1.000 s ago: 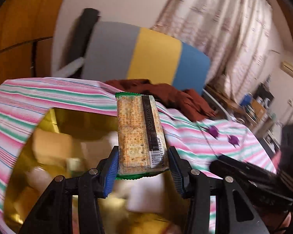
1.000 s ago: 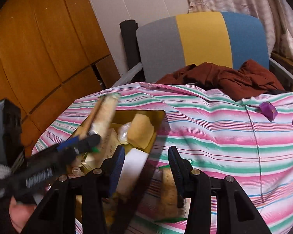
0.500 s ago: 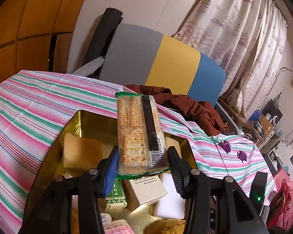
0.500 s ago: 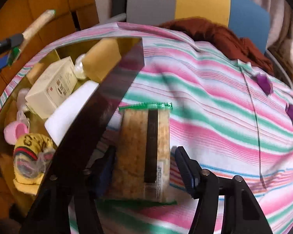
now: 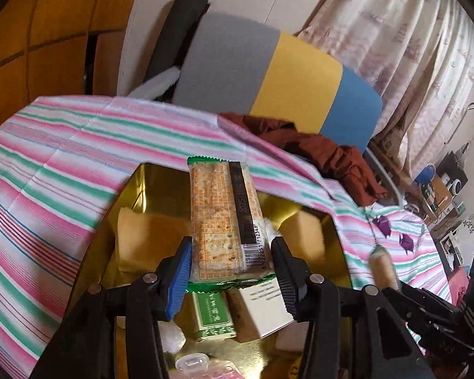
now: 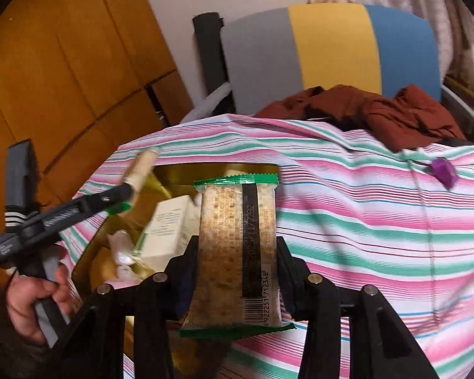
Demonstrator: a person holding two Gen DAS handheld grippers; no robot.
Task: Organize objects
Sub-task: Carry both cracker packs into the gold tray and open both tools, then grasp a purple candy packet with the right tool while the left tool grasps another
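My left gripper [image 5: 230,252] is shut on a green-edged cracker packet [image 5: 224,221] and holds it above the open gold tin [image 5: 142,186]. A second cracker packet [image 6: 230,221] stands between the closing jaws of my right gripper [image 6: 235,246]. Its pads press on the packet, which is lifted off the striped cloth beside the tin [image 6: 173,173]. In the right wrist view the left gripper [image 6: 129,192] shows side-on at the left with its packet [image 6: 142,167]. The right gripper's packet end [image 5: 384,265] shows at the right of the left wrist view.
Yellow sponges [image 5: 142,237], a white box [image 5: 262,306], a green box [image 5: 213,315] and other small items lie in the tin. Purple paper pieces [image 6: 442,170] lie on the striped tablecloth [image 6: 363,221]. A brown cloth [image 6: 379,110] and a grey-yellow-blue chair [image 6: 331,47] are behind.
The right gripper, open around a packet lying on the cloth, has shut on it and raised it. The left gripper has shifted over the tin with its packet.
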